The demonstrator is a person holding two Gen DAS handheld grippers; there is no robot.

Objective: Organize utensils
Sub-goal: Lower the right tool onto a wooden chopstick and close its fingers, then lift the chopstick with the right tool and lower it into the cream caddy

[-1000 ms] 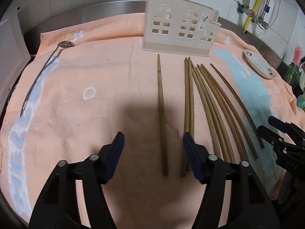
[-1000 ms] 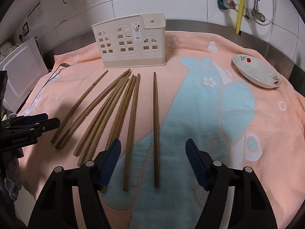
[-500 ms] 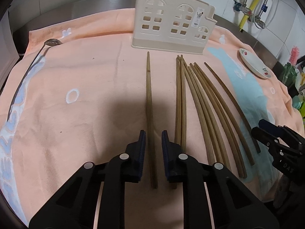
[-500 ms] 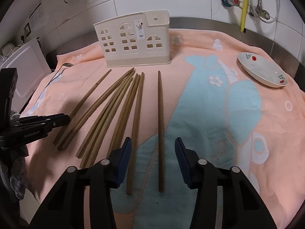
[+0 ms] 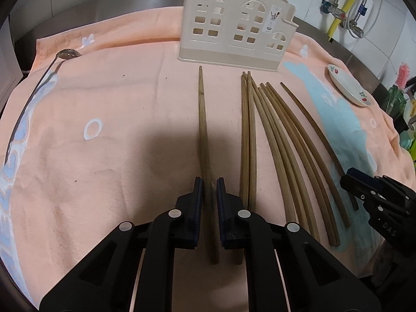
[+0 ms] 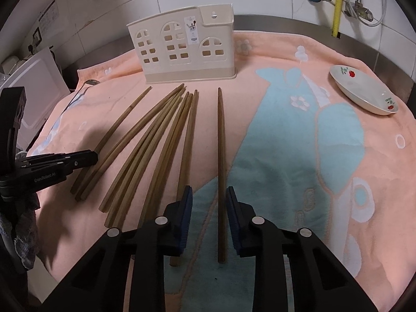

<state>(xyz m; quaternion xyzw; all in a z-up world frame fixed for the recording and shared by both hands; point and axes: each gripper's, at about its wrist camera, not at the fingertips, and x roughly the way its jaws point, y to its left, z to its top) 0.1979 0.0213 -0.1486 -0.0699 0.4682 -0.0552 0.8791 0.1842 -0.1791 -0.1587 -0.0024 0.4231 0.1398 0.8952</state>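
Several wooden chopsticks [image 5: 275, 140] lie in a fan on the peach towel [image 5: 104, 104] in front of a cream utensil holder [image 5: 236, 28]. My left gripper [image 5: 209, 187] is shut on the leftmost single chopstick [image 5: 203, 119] near its thick end. In the right wrist view my right gripper [image 6: 208, 195] is half closed around the rightmost single chopstick [image 6: 221, 140], with its pads a little apart from the stick. The holder [image 6: 187, 52] stands behind the fan. The left gripper also shows in the right wrist view [image 6: 85, 156].
A metal spoon [image 5: 33, 88] lies along the towel's left side. A white flowered dish [image 6: 364, 91] sits at the right rear. Tiled wall and pipes [image 6: 338, 2] stand behind. A white board [image 6: 33, 88] leans at the left.
My left gripper has closed from wide open onto the leftmost chopstick. My right gripper has narrowed around the rightmost chopstick and moved slightly forward.
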